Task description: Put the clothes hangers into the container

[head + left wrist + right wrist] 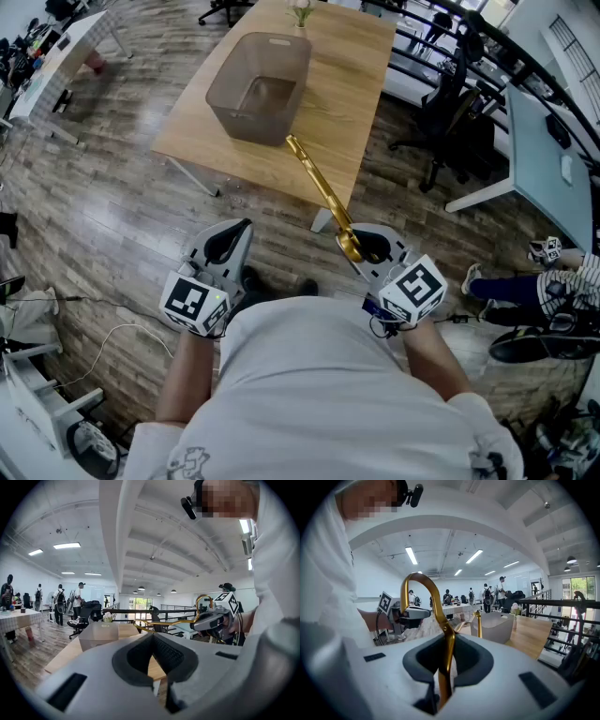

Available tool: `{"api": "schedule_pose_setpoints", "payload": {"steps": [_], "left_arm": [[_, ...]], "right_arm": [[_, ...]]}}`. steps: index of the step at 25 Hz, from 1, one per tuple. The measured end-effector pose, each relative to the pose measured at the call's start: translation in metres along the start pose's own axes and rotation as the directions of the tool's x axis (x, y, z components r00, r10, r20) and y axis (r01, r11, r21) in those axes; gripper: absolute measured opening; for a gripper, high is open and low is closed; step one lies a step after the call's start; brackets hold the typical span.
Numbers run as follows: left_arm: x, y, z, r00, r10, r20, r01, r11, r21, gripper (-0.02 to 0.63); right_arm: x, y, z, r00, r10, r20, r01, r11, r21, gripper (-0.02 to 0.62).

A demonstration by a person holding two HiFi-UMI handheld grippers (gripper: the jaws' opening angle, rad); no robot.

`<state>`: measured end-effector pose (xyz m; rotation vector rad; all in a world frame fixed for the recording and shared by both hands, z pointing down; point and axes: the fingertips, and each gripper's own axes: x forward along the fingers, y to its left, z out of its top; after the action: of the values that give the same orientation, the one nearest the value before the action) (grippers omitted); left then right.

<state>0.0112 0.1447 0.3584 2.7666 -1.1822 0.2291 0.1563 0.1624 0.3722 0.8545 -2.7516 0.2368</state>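
One hanger: a gold metal clothes hanger (322,187) is held in the air, reaching from the right gripper toward the table's near edge. Its far end shows just by the container's near wall; I cannot tell whether it touches.
Right gripper: the right gripper (361,246) is clenched on the hanger's neck just below the hook. The long body points ahead, probably so it can be led in end first.
Left gripper: the left gripper (230,246) has its jaws together with nothing between them. It hangs beside the other in front of the person, likely idle because one light hanger needs only one grip.
Container: a grey see-through bin (239,103) stands upright, mouth up, close to the table's left edge. No hanger shows inside it.
Table: the wooden table (352,84) has a small plant (301,11) at its far edge, well apart from the bin and out of the way.
Stage: by my reading the hanger is being carried and is not yet in.
Next move: the hanger looks long against the bin's mouth, so it probably has to go in tilted or end down.
Risk: thin, smooth metal gripped at one point could swivel in the jaws.
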Motion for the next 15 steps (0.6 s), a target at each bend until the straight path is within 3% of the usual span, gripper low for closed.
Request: {"api": "schedule_pose_setpoints", "payload": {"steps": [15], "left_arm": [[-0.0007,0.0002,0.0066,1.0,-0.02,0.0,0.02,1.0,0.012,0.006]], "right_arm": [[0.0071,0.0014,0.003,1.0,0.002,0.0,-0.002,1.0,0.006,0.046]]}}
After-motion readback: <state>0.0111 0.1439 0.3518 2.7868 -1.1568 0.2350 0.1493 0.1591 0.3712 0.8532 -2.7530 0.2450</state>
